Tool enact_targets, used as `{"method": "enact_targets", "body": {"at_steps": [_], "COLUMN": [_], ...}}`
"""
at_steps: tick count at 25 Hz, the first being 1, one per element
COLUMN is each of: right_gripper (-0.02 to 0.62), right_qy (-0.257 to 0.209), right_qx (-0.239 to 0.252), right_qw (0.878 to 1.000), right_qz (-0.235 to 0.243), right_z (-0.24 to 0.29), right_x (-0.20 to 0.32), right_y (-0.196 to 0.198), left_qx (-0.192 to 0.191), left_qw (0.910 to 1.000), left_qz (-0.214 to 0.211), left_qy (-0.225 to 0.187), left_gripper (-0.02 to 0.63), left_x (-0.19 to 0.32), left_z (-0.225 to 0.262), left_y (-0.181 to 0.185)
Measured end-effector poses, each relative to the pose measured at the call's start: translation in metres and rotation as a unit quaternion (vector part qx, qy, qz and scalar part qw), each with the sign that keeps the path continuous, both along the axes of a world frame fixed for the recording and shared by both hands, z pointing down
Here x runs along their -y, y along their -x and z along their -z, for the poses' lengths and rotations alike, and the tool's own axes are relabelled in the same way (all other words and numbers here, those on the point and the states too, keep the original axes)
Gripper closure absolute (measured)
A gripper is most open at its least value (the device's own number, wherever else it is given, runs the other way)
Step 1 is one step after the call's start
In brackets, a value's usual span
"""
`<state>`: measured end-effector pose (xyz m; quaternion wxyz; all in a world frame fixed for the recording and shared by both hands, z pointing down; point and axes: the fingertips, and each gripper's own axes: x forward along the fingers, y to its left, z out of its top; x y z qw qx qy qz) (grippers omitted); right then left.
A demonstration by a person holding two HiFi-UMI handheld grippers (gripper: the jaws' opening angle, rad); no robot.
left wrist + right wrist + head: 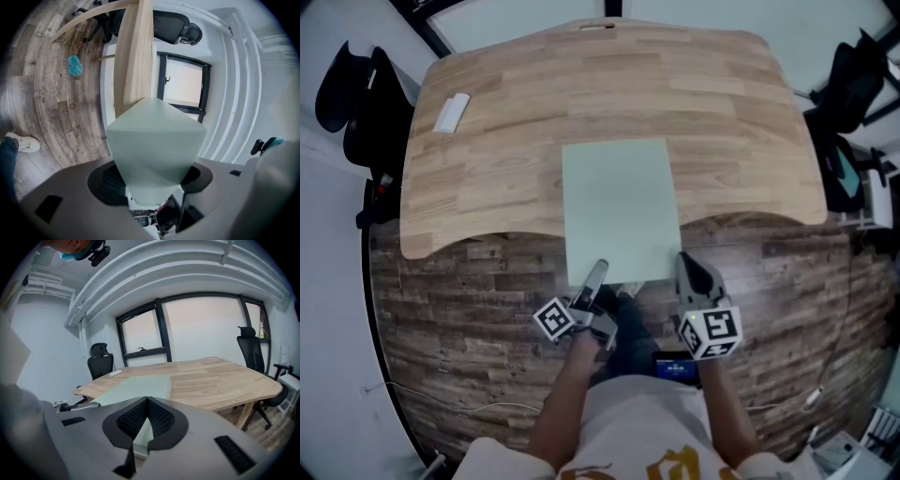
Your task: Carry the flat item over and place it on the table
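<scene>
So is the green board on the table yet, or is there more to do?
Nearly. Done: the green board lies mostly over the table. In hand: the left gripper and the right gripper both clamp its near edge, which overhangs. Left: slide it fully on, probably, then let go.

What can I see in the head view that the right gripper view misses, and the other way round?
Only the head view: the person's forearms, the marker cubes on the left gripper and right gripper, and the green board's full outline. Only the right gripper view: the windows behind the wooden table, and the board's edge pinched between that gripper's jaws. Both: the board, and a small white item on the table.
</scene>
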<state>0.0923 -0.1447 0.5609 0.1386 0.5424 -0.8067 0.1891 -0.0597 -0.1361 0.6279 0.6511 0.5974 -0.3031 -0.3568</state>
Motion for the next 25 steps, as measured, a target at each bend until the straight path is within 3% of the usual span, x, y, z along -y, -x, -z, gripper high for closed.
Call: {"method": "enact_targets", "body": {"at_steps": [25], "right_gripper": [0.597], "right_qy": [0.014], "right_qx": [0.006], "right_qw": [1.0], "right_qz": [0.014], "right_z": [-0.007], "right_x": [0.0], "right_y": [0.019], "left_qx": [-0.002], "left_qw": [0.9995], "left_qz": [0.027], "left_qy": [0.017], "left_gripper": [0.319], "left_x": [0.013], "left_z": [-0.009], "left_y": [0.008]}}
